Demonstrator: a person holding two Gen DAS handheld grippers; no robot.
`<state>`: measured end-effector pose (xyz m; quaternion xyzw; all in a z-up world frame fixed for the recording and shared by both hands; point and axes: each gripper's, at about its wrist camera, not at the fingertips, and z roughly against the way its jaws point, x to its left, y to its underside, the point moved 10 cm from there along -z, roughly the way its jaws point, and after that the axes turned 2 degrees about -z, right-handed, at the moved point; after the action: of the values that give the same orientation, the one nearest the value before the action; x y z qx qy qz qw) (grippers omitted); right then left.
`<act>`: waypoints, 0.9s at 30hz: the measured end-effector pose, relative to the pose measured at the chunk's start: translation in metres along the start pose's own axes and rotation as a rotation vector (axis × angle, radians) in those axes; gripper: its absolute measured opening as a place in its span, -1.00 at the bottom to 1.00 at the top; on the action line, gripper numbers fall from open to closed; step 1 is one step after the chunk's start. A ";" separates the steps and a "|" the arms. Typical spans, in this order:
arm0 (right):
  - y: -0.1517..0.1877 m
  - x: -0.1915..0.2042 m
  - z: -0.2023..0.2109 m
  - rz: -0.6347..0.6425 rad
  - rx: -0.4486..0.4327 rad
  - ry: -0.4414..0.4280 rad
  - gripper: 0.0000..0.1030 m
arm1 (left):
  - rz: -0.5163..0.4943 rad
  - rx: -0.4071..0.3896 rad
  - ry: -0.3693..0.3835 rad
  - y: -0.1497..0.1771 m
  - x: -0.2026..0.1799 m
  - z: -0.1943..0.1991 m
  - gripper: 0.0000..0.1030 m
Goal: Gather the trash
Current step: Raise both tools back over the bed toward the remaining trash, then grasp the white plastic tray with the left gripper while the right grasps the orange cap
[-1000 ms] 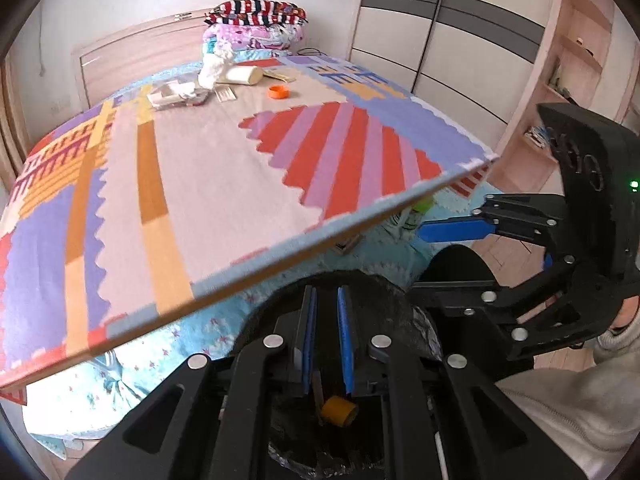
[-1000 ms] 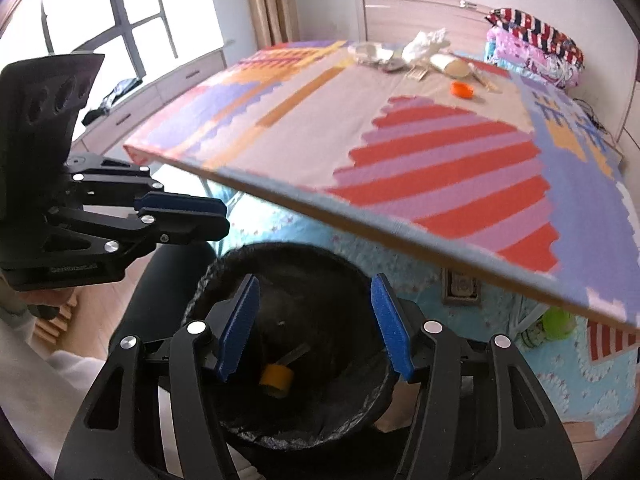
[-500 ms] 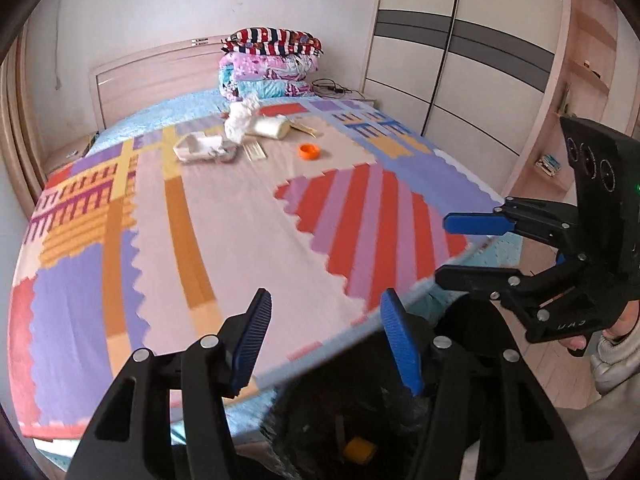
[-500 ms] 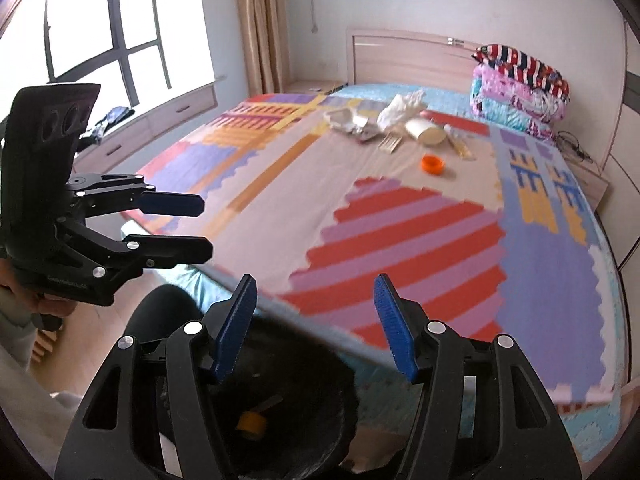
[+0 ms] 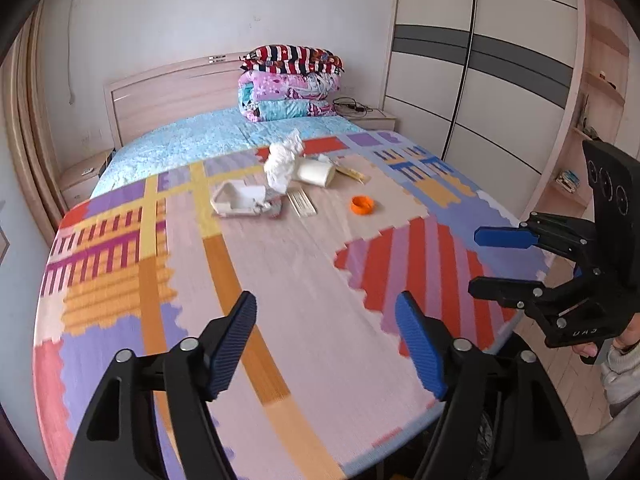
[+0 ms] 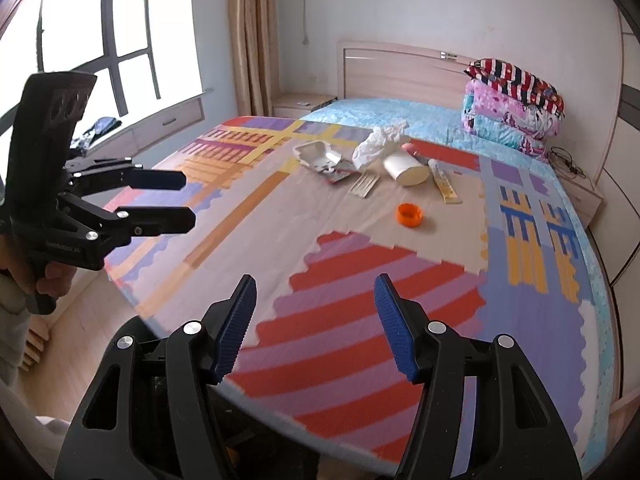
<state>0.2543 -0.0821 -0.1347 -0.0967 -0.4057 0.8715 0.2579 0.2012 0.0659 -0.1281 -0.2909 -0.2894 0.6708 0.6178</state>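
Observation:
The trash lies in a cluster at the far end of a colourful foam mat [image 5: 304, 280] on the bed: a crumpled white tissue [image 5: 282, 160] [image 6: 376, 144], a tipped white paper cup [image 5: 316, 172] [image 6: 406, 168], an orange cap [image 5: 362, 205] [image 6: 409, 215], a white tray [image 5: 240, 199] [image 6: 318, 154], thin wooden sticks [image 5: 302, 202] and a yellow tube [image 6: 444, 184]. My left gripper [image 5: 324, 320] [image 6: 188, 199] hovers over the mat's near edge, its jaws opening with nothing between them. Beside it, my right gripper [image 6: 316, 296] [image 5: 478, 260] is open and empty.
A black-lined bin [image 6: 136, 332] shows only as a dark edge below the mat, behind the gripper bodies. Folded quilts [image 5: 290, 80] are stacked at the headboard. A wardrobe [image 5: 480, 80] stands on the right and a window [image 6: 100, 40] on the left. A hand [image 6: 48, 280] holds the left gripper.
Both grippers rose from over the bin to above the mat's near edge. The left jaws went from shut to wide open. The bin's inside has dropped out of view.

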 end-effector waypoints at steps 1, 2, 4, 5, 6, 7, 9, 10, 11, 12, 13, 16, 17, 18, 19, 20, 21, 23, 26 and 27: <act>-0.002 -0.001 -0.002 -0.001 -0.001 0.001 0.18 | 0.001 -0.003 0.000 -0.004 0.004 -0.003 0.36; -0.005 -0.003 -0.004 -0.002 -0.002 0.002 0.18 | 0.002 -0.003 0.000 -0.008 0.008 -0.006 0.36; -0.012 -0.008 -0.010 -0.010 -0.003 0.004 0.18 | 0.007 -0.005 -0.006 -0.015 0.016 -0.012 0.36; -0.014 -0.010 -0.013 -0.014 -0.003 0.004 0.18 | 0.013 -0.006 -0.008 -0.018 0.020 -0.015 0.36; -0.016 -0.013 -0.016 -0.018 -0.002 0.005 0.18 | 0.016 -0.006 -0.008 -0.021 0.022 -0.017 0.36; -0.019 -0.016 -0.019 -0.023 -0.003 0.006 0.18 | 0.019 -0.008 -0.009 -0.025 0.027 -0.021 0.36; -0.023 -0.021 -0.026 -0.027 0.001 0.009 0.19 | 0.009 -0.013 -0.022 -0.031 0.033 -0.026 0.36; -0.025 -0.024 -0.031 -0.031 0.004 0.012 0.19 | 0.000 -0.011 -0.037 -0.034 0.037 -0.031 0.36; -0.027 -0.028 -0.036 -0.037 0.008 0.014 0.19 | -0.002 -0.009 -0.049 -0.038 0.042 -0.035 0.36; -0.028 -0.030 -0.040 -0.042 0.010 0.015 0.19 | -0.001 -0.009 -0.049 -0.040 0.045 -0.038 0.36; -0.030 -0.034 -0.045 -0.050 0.013 0.016 0.19 | 0.003 -0.006 -0.049 -0.043 0.049 -0.044 0.36; -0.034 -0.042 -0.060 -0.064 0.025 0.024 0.19 | 0.012 0.003 -0.059 -0.049 0.062 -0.059 0.37; -0.034 -0.044 -0.065 -0.067 0.032 0.027 0.19 | 0.018 0.010 -0.063 -0.050 0.067 -0.065 0.39; -0.034 -0.046 -0.068 -0.071 0.036 0.027 0.19 | 0.019 0.016 -0.068 -0.051 0.071 -0.070 0.47; -0.034 -0.049 -0.073 -0.080 0.043 0.024 0.19 | 0.015 0.018 -0.070 -0.052 0.072 -0.074 0.53; -0.034 -0.050 -0.076 -0.083 0.048 0.023 0.19 | 0.008 0.024 -0.066 -0.054 0.074 -0.080 0.55; -0.034 -0.053 -0.080 -0.085 0.054 0.027 0.19 | 0.005 0.033 -0.066 -0.054 0.077 -0.086 0.56; -0.034 -0.056 -0.087 -0.080 0.065 0.043 0.19 | 0.002 0.041 -0.067 -0.055 0.082 -0.095 0.56; -0.035 -0.061 -0.096 -0.084 0.077 0.047 0.19 | 0.003 0.059 -0.076 -0.056 0.092 -0.109 0.56; -0.035 -0.062 -0.098 -0.084 0.080 0.049 0.19 | 0.003 0.066 -0.080 -0.057 0.096 -0.114 0.56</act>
<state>0.3572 -0.0316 -0.1743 -0.0906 -0.3676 0.8728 0.3079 0.3174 0.1689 -0.1647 -0.2438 -0.2912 0.6920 0.6138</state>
